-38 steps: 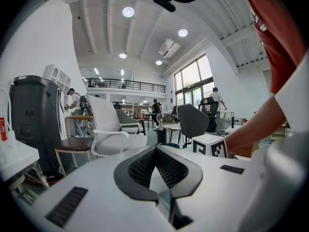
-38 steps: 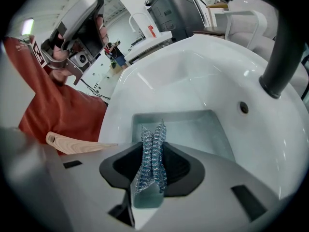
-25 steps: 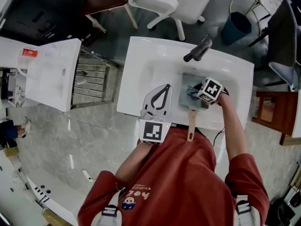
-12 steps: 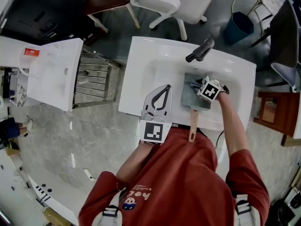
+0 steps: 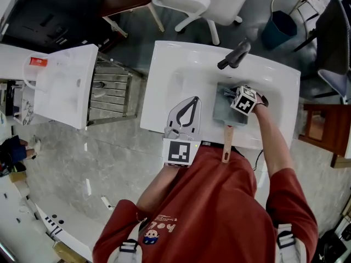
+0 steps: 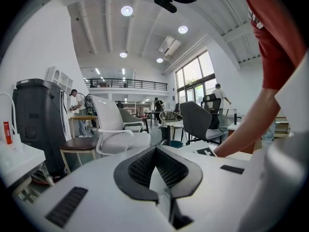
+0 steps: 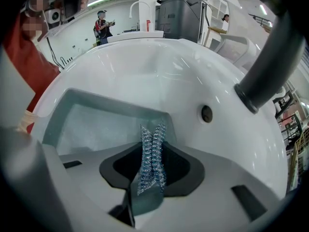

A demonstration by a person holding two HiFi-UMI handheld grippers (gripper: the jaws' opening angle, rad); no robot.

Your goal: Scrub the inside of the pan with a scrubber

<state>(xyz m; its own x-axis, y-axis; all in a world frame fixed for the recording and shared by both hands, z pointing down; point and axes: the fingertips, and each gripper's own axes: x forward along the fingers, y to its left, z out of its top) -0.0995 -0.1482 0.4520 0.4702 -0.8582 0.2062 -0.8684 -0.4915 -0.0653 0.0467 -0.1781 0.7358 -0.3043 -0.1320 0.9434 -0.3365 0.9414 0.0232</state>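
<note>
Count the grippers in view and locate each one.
2. The left gripper sits shut at the sink rim; the right gripper is over the pan, shut on the scrubber.

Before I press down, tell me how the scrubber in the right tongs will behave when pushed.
The scrubber looks like loose metallic mesh, squeezed flat between the right tongs, so it will probably squash and bend rather than push stiffly. Being open coils, it is likely light. Its wiry loops may catch on the pan's corners.
</note>
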